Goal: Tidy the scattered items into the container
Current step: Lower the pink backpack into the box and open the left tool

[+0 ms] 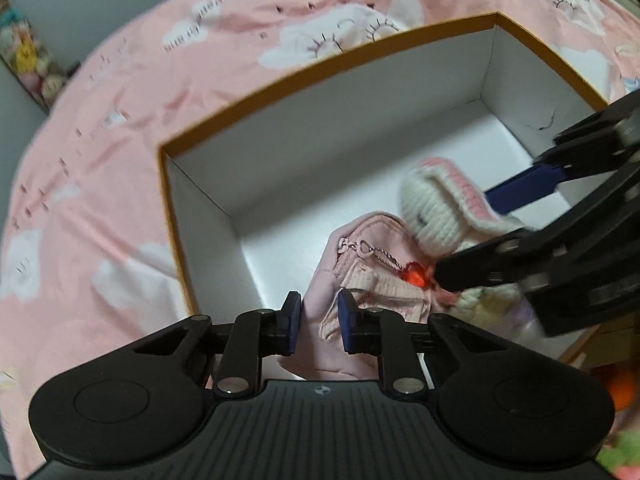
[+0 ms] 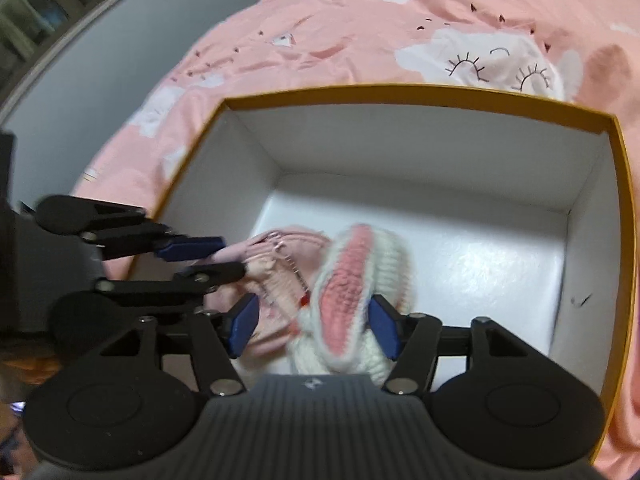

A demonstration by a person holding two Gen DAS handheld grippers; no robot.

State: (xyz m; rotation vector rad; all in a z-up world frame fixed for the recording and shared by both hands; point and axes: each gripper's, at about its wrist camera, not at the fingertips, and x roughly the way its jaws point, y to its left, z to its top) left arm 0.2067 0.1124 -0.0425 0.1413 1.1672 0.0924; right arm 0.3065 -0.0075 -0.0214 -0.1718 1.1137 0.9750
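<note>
We pinch the pink pouch point(image 1: 344, 276) in our narrow left gripper point(image 1: 319, 322); the knitted bunny point(image 2: 352, 304) sits between our wide right gripper point(image 2: 314, 330) pads.

The rectangular cardboard box point(image 2: 616, 208) has mustard-orange outer walls and rim and a plain white inside, with a small dark scuff on one wall. The soft fabric pouch point(image 1: 340, 256) in it is pale pink, its little chain silvery, ending in a translucent red heart charm point(image 1: 416, 274). The knitted woollen bunny toy point(image 2: 352, 280) is cream-white with a salmon-pink ear lining. The cotton bedsheet point(image 2: 360, 40) is peach-pink — printed with white clouds bearing black lashes. Both tools are black, with royal-blue finger pads point(image 2: 244, 324).
</note>
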